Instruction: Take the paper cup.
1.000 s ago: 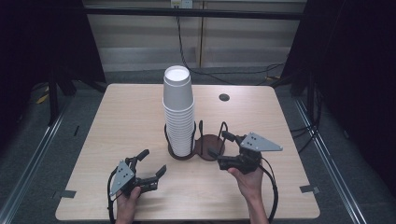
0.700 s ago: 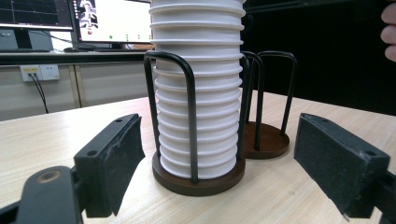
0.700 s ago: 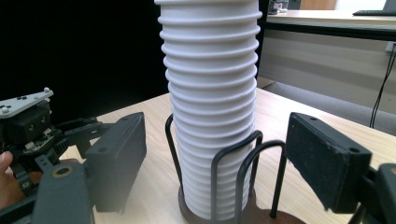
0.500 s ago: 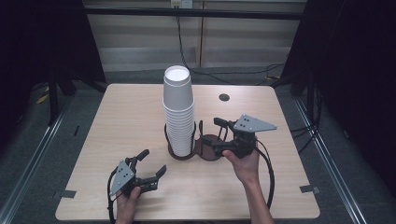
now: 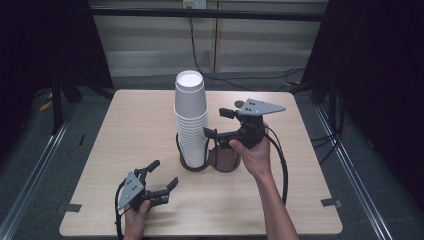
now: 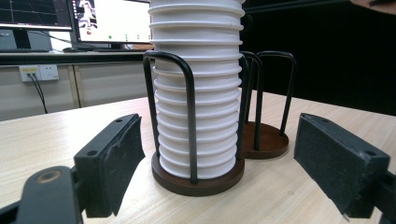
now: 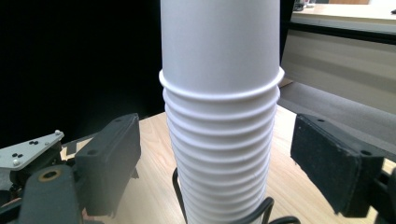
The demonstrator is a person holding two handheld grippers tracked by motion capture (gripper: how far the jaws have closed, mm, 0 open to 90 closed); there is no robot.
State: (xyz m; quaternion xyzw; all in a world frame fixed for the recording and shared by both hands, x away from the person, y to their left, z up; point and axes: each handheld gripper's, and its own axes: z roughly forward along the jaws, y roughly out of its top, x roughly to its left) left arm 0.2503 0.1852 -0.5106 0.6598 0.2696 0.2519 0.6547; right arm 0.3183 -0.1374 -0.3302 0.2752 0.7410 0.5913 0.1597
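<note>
- Change since the earlier frames: the right gripper (image 5: 218,123) has risen from beside the empty holder (image 5: 226,159) and moved toward the cup stack (image 5: 191,117); the left gripper (image 5: 161,176) has kept its place.
- Right gripper: held above the worktop (image 5: 300,190), level with the upper part of the stack. Its fingers (image 7: 111,164) stand wide apart, one on either side of the stack (right gripper view), and touch nothing; the top cup (image 7: 220,42) rises between them, clear of both pads.
- Left gripper: low at the near left of the worktop, pointing toward the stack. Its fingers (image 6: 114,161) are spread and hold nothing (left gripper view).
- Cup stack: white paper cups nested upside down, standing upright in the left wire holder (image 6: 196,179) at mid-worktop.
- Empty holder: a round brown base with black wire loops, just beside the filled one on its right.
- Small dark disc (image 5: 239,104): lies on the far worktop, well apart from the holders.
</note>
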